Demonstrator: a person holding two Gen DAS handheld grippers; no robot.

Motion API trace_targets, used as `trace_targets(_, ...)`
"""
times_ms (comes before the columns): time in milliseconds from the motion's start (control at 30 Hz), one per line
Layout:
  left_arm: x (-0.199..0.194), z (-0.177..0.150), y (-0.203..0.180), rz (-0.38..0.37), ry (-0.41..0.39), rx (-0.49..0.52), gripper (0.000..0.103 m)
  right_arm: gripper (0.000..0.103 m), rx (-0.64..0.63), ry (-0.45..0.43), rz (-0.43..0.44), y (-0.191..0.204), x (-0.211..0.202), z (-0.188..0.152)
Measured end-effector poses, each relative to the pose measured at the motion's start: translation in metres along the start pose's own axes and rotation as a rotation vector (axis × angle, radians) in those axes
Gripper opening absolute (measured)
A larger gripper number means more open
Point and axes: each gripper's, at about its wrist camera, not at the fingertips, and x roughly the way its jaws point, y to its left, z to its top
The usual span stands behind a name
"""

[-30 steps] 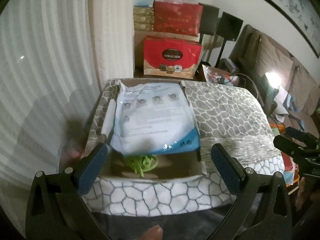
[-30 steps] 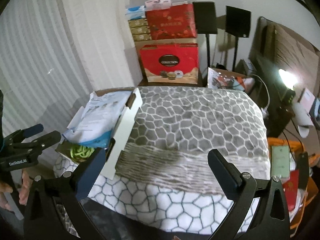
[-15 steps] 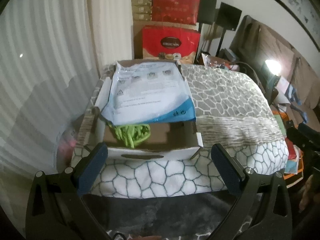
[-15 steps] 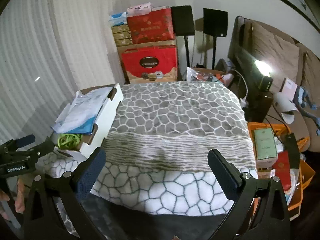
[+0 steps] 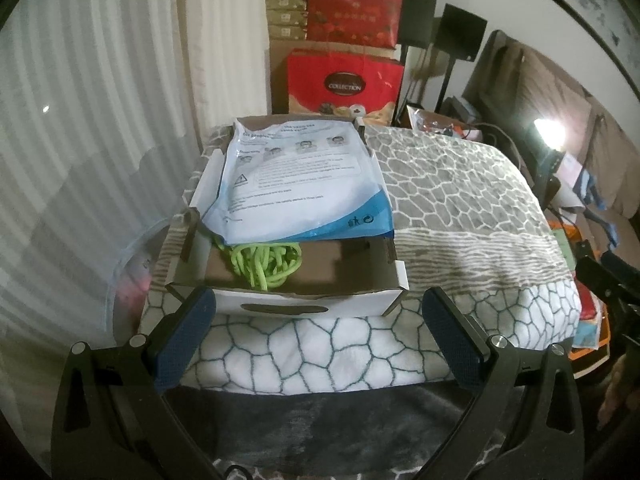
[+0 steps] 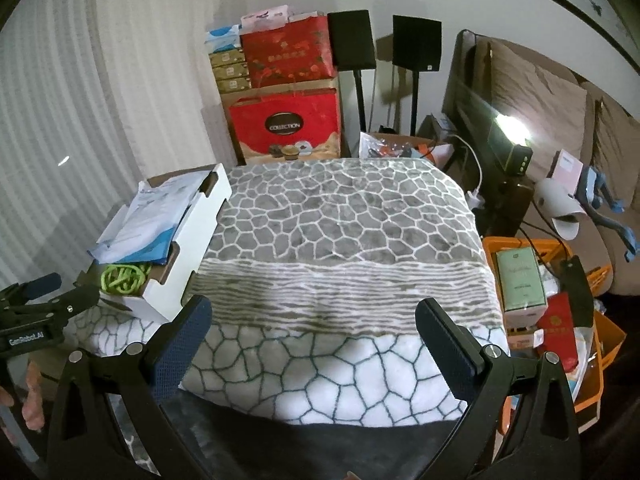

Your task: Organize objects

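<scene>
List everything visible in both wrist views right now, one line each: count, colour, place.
open cardboard box: 1, white outside and brown inside, left side of the blanket
white-and-blue printed plastic bag: 1, lying across the box's far part
coiled neon-green cord: 1, inside the box, partly under the bag
honeycomb-patterned blanket: 1, grey and white, covering the surface
red gift bags: 2, stacked with boxes behind the blanket
black speakers on stands: 2, by the back wall
orange crate of boxes: 1, right of the blanket
lit lamp: 1, far right
left gripper: 1, black with blue pads, open, empty
right gripper: 1, same, open, empty
</scene>
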Motion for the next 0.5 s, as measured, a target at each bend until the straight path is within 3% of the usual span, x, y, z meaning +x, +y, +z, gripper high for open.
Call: trace_targets(500,-0.0072,0.0015,0.0013,0.015,-0.026,0.003,0.103,0.103,0.0,0.0,-0.002,0.001,0.0,-0.0006)
